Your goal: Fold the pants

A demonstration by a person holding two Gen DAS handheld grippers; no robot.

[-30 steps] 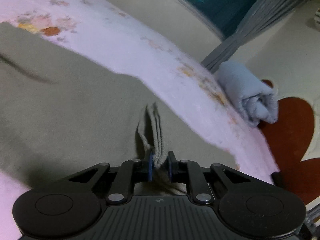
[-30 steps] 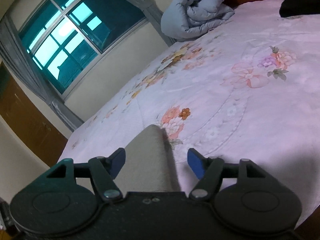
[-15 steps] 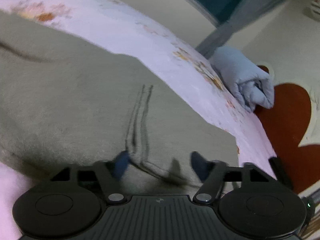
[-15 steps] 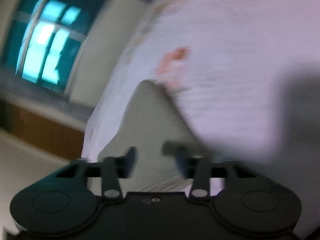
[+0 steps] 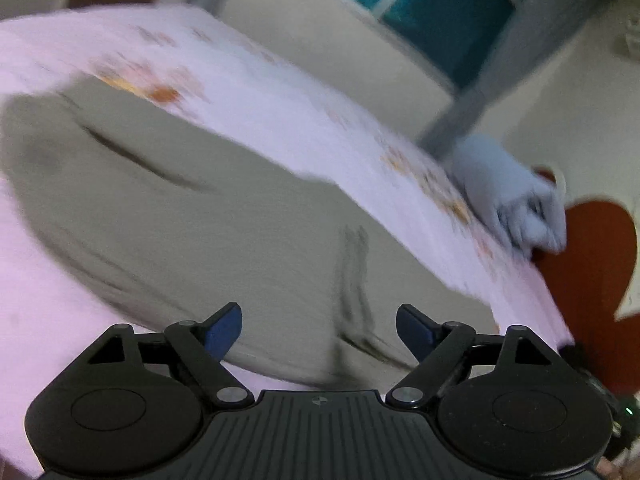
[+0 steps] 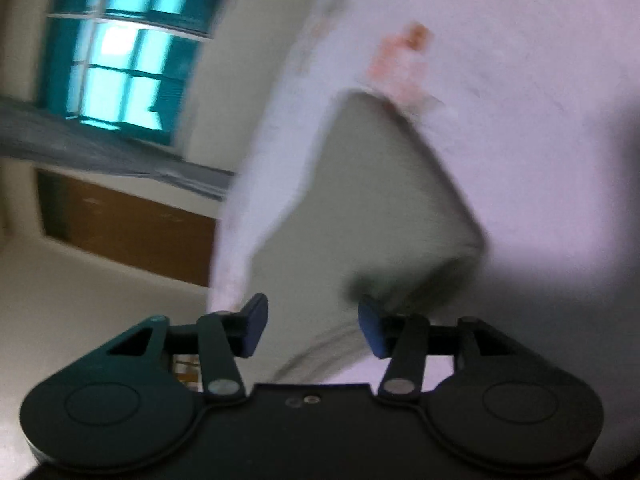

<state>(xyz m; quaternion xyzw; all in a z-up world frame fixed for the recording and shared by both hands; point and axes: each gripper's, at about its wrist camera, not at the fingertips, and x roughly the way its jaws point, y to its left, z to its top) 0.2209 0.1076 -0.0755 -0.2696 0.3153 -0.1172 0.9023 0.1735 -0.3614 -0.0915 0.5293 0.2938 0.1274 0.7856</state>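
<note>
The grey-green pants point(image 5: 208, 236) lie folded flat on the pink floral bedsheet point(image 5: 280, 100). My left gripper point(image 5: 319, 332) is open and empty, just above the pants' near edge, with a stitched seam point(image 5: 354, 276) ahead of it. In the right wrist view the pants point(image 6: 372, 200) show as a folded block with a corner at the right. My right gripper point(image 6: 312, 328) is open and empty at their near end. Both views are blurred by motion.
A rolled grey-blue blanket point(image 5: 508, 196) sits at the far end of the bed by a red-brown headboard point(image 5: 592, 264). A window point(image 6: 128, 56) with grey curtains and a wooden panel point(image 6: 128, 224) lie beyond the bed's edge.
My left gripper let go of the pants' edge, opened and drew back. My right gripper stayed open and swung over the pants; the camera tilted.
</note>
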